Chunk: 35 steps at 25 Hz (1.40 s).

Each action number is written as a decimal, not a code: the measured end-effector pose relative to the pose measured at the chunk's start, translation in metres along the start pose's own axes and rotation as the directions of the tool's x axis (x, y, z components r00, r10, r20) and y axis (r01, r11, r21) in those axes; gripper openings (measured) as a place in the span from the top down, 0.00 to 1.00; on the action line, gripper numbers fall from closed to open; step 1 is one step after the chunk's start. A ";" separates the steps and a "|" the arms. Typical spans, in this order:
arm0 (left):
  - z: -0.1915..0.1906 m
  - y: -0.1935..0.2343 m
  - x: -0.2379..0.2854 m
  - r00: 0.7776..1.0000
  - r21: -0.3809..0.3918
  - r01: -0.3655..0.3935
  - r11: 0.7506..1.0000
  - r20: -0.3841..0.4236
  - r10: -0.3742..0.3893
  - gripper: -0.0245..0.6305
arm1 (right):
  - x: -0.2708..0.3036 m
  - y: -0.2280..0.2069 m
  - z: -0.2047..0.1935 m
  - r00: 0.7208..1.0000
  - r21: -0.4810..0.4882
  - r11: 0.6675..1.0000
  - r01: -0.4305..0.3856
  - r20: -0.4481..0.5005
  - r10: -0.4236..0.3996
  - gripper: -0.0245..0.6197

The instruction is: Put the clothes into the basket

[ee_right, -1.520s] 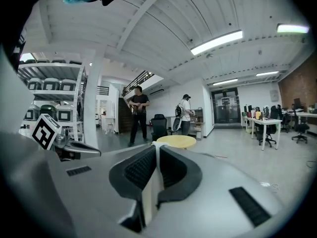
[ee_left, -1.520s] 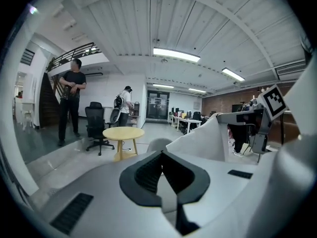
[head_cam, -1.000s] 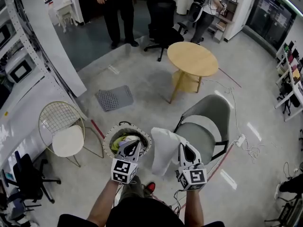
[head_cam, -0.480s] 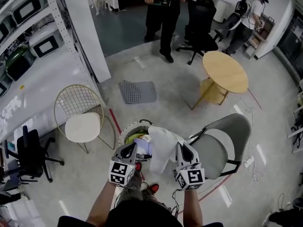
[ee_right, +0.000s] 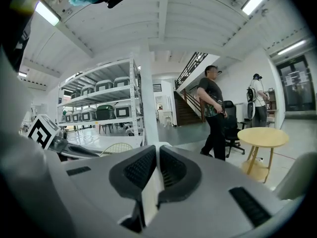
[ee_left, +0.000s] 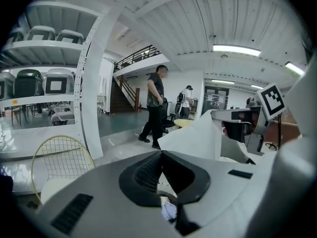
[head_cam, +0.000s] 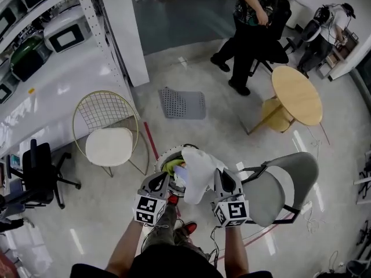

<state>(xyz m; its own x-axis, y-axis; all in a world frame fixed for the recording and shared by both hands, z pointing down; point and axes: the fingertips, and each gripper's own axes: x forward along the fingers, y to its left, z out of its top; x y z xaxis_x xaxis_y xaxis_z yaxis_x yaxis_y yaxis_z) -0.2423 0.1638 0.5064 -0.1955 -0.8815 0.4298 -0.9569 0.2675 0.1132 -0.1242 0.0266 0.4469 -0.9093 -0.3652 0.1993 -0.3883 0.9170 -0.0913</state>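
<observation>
— what's the right gripper (head_cam: 222, 176) doing?
— its jaws are pinched on a white cloth (head_cam: 200, 168). in the right gripper view a thin fold of it sits between the ribbed pads.
— and where does the cloth hang?
— it drapes from those jaws over the right-hand part of the basket (head_cam: 163, 157) and hides some of the rim.
— anything in the basket?
— yes, a yellow-green garment (head_cam: 171, 167) with a pale blue item (head_cam: 180, 173) just beside it.
— the left gripper (head_cam: 164, 180)?
— its jaws meet at the tips with nothing between them. it points at the near edge of the basket, just beside the cloth. i can't tell whether it touches either.
— what's around them?
— a grey chair (head_cam: 290, 181) to the right of the basket and a wire chair (head_cam: 109, 146) with a white cushion to its left. farther off there's a grey mat (head_cam: 182, 103) and a round wooden table (head_cam: 297, 94), with a person (head_cam: 250, 33) standing near the table.
</observation>
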 end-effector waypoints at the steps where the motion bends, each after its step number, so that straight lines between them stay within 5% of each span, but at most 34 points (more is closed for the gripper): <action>1: -0.002 0.005 0.002 1.000 -0.004 -0.002 1.000 -0.004 0.002 0.95 | 0.008 0.002 -0.005 1.000 0.003 1.000 -0.004 -0.010 0.004 0.91; 21: -0.073 0.091 0.073 0.992 -0.076 -0.008 0.997 -0.128 -0.002 0.95 | 0.128 0.020 -0.131 0.980 0.079 0.996 -0.030 -0.193 0.045 0.91; 35: -0.134 0.116 0.123 0.971 -0.119 0.032 0.992 -0.231 -0.059 0.95 | 0.159 0.009 -0.259 0.918 0.129 0.991 0.035 -0.395 0.019 0.91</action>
<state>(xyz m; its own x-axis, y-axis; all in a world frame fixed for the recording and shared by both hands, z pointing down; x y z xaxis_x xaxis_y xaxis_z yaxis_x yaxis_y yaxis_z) -0.3484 0.1382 0.6919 -0.0835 -0.7820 0.6177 -0.9305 0.2830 0.2325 -0.2333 0.0184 0.7309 -0.7832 -0.2548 0.5672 -0.4363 0.8751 -0.2092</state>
